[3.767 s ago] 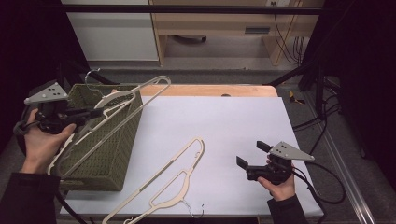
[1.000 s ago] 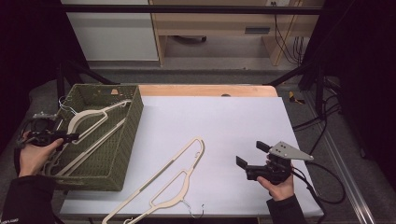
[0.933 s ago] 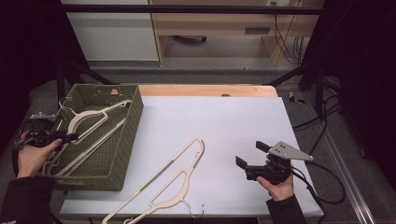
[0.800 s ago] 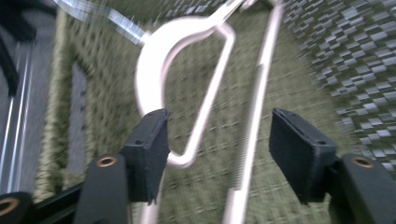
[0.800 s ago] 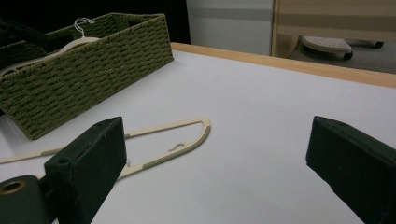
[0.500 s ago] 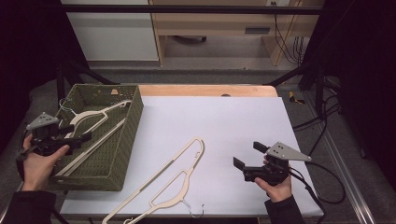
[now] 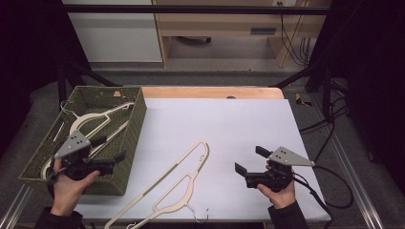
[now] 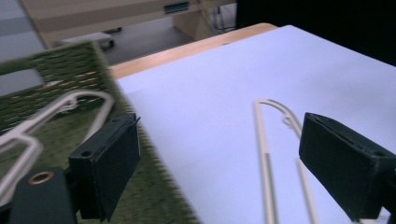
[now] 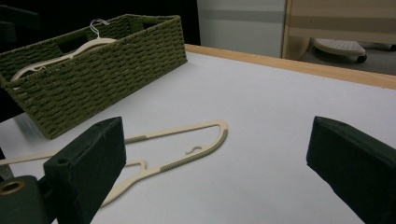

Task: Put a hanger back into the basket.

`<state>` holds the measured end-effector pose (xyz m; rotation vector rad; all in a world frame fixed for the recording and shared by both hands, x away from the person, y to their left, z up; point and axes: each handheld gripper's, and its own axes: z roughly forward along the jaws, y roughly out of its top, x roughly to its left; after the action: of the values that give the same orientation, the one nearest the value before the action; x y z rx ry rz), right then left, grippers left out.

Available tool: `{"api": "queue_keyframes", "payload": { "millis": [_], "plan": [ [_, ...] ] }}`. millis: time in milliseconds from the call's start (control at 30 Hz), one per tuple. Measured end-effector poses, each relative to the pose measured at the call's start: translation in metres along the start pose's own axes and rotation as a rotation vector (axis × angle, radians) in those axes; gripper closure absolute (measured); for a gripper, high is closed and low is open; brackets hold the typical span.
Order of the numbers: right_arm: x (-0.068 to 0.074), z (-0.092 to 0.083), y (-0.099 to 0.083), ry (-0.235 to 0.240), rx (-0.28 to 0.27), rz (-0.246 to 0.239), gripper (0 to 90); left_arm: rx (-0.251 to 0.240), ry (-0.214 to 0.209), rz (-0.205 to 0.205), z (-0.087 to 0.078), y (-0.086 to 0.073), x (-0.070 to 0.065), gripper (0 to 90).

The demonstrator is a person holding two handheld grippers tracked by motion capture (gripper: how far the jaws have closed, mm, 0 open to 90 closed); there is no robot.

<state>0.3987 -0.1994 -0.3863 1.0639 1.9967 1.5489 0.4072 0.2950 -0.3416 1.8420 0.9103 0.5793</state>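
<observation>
White table top [image 7: 229,119] with a wooden far edge, dark room around it, pale cabinets on the floor behind. Left gripper [image 7: 112,150] hangs over the near right corner of the woven green basket [image 7: 136,119], its jaws just opening, nothing between them; one cream hanger [image 7: 90,119] lies inside. Second hanger [image 7: 176,183] lies flat on the table. Right gripper [image 7: 248,160] is spread wide, empty.

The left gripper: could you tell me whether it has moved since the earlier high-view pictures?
Yes. The left gripper has come from the basket's outer left side across to its near right corner, jaws just opening, empty.
</observation>
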Motion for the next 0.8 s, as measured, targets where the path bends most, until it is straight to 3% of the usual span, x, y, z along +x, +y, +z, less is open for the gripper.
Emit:
{"api": "queue_keyframes", "payload": {
  "millis": [333, 400, 633, 800],
  "plan": [
    [0.011, 0.010, -0.003, 0.020, 0.018, 0.006, 4.6, -0.016, -0.102, 0.021, 0.013, -0.024, -0.044, 12.4],
    [0.014, 0.013, -0.003, 0.024, 0.027, -0.003, 4.8, -0.015, -0.118, 0.041, 0.014, -0.029, -0.051, 12.7],
    [0.029, 0.020, -0.004, 0.055, 0.054, -0.006, 5.9, 0.007, -0.180, 0.069, 0.023, -0.044, -0.068, 12.7],
    [0.043, 0.026, -0.007, 0.083, 0.074, -0.001, 6.5, 0.028, -0.208, 0.061, 0.032, -0.056, -0.073, 12.8]
  ]
}}
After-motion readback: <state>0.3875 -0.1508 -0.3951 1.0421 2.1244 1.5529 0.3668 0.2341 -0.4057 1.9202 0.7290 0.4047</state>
